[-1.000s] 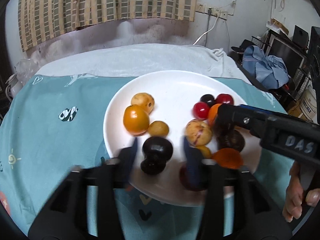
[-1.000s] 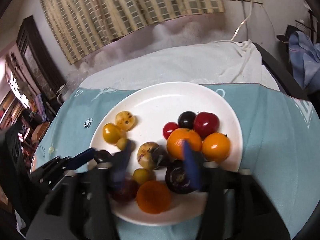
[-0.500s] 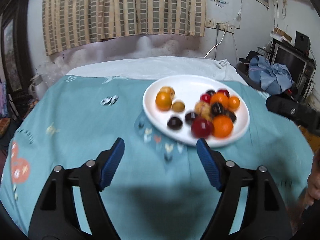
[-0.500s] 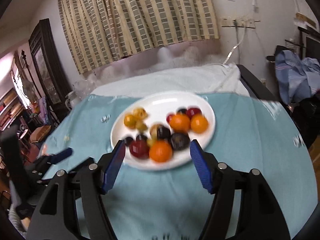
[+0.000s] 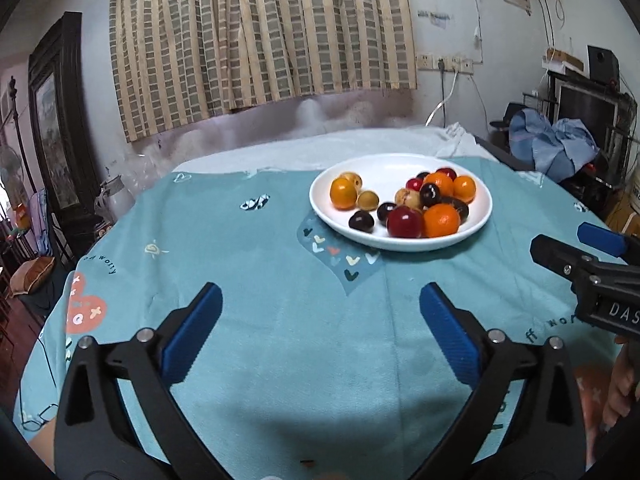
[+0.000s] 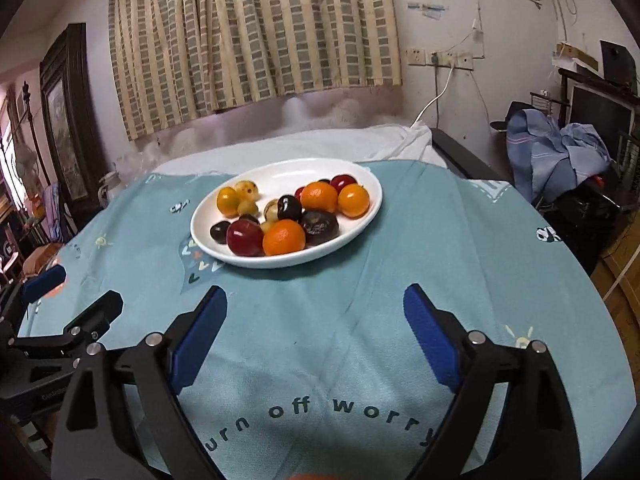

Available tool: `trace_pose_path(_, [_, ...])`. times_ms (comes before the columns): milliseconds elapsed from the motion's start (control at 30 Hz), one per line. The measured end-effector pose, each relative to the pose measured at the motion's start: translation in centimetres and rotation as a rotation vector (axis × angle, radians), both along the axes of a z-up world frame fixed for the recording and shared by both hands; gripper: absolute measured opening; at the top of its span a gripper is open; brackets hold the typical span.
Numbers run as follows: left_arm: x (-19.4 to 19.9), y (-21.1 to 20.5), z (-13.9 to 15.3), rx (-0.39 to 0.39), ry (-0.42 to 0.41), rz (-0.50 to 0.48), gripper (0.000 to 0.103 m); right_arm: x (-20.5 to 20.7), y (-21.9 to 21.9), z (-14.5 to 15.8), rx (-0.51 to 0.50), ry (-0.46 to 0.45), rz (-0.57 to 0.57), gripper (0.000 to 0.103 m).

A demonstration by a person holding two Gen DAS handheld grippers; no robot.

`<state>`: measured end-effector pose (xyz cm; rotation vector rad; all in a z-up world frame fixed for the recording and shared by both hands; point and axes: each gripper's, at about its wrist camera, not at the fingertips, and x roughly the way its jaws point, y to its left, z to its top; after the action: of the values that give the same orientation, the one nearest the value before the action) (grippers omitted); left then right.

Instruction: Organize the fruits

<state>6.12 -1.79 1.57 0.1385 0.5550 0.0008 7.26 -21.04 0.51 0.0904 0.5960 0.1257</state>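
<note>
A white plate (image 5: pixel 478 216) sits on the teal tablecloth, holding several fruits: oranges (image 5: pixel 441 220), a red plum (image 5: pixel 405 222), dark plums (image 5: pixel 361 221) and yellow loquats (image 5: pixel 368 200). It also shows in the right wrist view (image 6: pixel 360 232). My left gripper (image 5: pixel 320 328) is open and empty, well back from the plate over bare cloth. My right gripper (image 6: pixel 316 328) is open and empty, also back from the plate. The right gripper shows at the right edge of the left wrist view (image 5: pixel 588 256).
The teal tablecloth (image 5: pixel 260 280) covers a round table; a white cloth (image 5: pixel 320 152) lies at its far side. A kettle (image 5: pixel 114 196) stands off the table's left. Clothes (image 5: pixel 552 152) and electronics stand to the right. The other gripper's fingers (image 6: pixel 44 280) show at the left.
Both grippers have pulled back and up from the plate, where they were among the fruits a second ago. Both have opened wider and hold nothing.
</note>
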Motion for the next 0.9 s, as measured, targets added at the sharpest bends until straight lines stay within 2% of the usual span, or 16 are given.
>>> trace_pose_path(67, [0.2, 0.3, 0.1, -0.017, 0.018, -0.009, 0.101, 0.2, 0.3, -0.2, -0.010, 0.016, 0.013, 0.093])
trace_pose_path(133, [0.2, 0.7, 0.2, -0.045, 0.024, -0.011, 0.101, 0.2, 0.5, -0.3, -0.012, 0.026, 0.019, 0.100])
trace_pose_path(433, [0.4, 2.2, 0.4, -0.143, 0.065, 0.005, 0.101, -0.8, 1.6, 0.1, -0.097, -0.035, 0.025, 0.102])
trace_pose_path(900, [0.3, 1.2, 0.4, -0.061, 0.056, 0.022, 0.101, -0.7, 2.1, 0.0, -0.104, -0.019, 0.043, 0.102])
